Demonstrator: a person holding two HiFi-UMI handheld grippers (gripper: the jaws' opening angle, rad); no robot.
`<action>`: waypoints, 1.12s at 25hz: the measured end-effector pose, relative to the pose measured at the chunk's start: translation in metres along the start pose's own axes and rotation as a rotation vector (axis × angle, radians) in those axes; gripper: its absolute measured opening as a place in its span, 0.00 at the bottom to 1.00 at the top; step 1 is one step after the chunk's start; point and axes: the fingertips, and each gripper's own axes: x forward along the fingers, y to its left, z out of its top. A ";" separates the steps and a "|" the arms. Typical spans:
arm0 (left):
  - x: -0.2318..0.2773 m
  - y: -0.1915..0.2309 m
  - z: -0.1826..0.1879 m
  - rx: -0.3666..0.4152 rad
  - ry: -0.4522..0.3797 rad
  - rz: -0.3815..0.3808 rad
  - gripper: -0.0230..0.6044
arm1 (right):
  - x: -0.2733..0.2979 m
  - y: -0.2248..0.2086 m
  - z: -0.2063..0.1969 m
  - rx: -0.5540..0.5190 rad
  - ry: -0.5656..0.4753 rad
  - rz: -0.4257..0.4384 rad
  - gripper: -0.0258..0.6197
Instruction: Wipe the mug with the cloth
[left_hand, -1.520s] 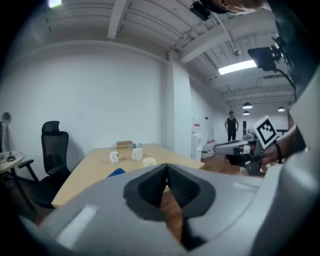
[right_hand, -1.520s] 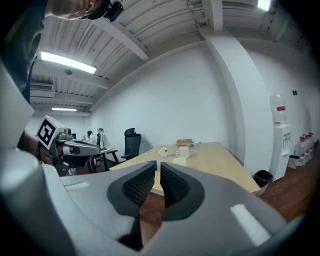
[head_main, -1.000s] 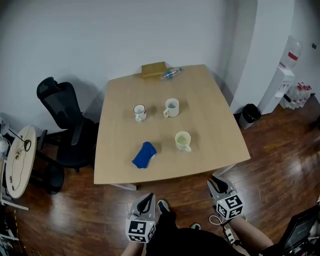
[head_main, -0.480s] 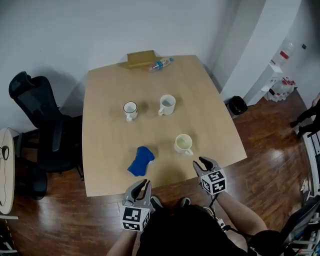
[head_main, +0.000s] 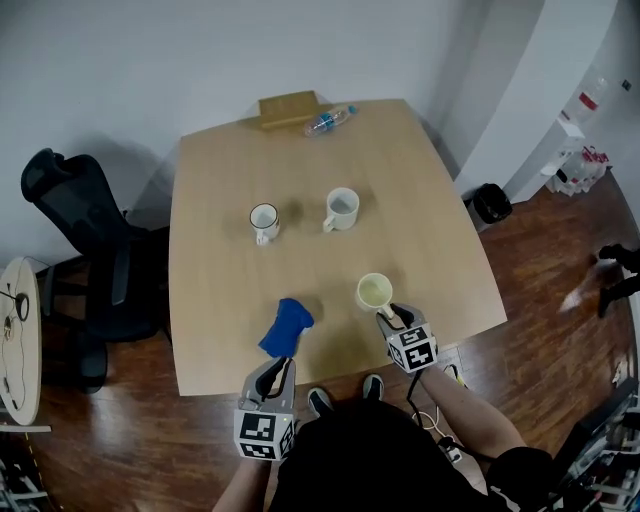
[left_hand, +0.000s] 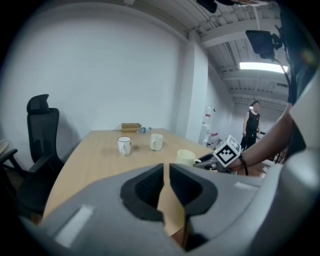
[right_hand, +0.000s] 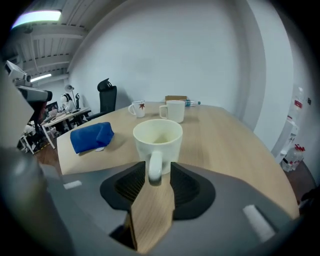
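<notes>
Trouble sits nearest with the left gripper (head_main: 281, 366): its jaws are barely a slit apart, empty, short of the blue cloth (head_main: 286, 326) by the table (head_main: 215, 300) edge. The right gripper (head_main: 388, 313) has just opened wide, and its jaws straddle the handle (right_hand: 155, 167) of the mug (head_main: 374, 291) without pressing. An off-centre squeeze could twist or tip it.

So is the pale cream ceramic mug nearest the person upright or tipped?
Upright: the pale cream ceramic mug stands on its base on the wooden table, mouth up.
</notes>
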 end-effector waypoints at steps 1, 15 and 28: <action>0.001 0.001 0.000 -0.002 0.005 0.007 0.10 | 0.002 0.000 0.000 -0.009 -0.004 0.001 0.28; 0.027 0.015 -0.003 0.012 0.047 0.048 0.09 | -0.014 0.004 0.018 0.041 -0.060 0.108 0.11; 0.122 0.082 -0.095 0.145 0.480 0.072 0.47 | -0.092 -0.005 0.081 0.084 -0.212 0.208 0.11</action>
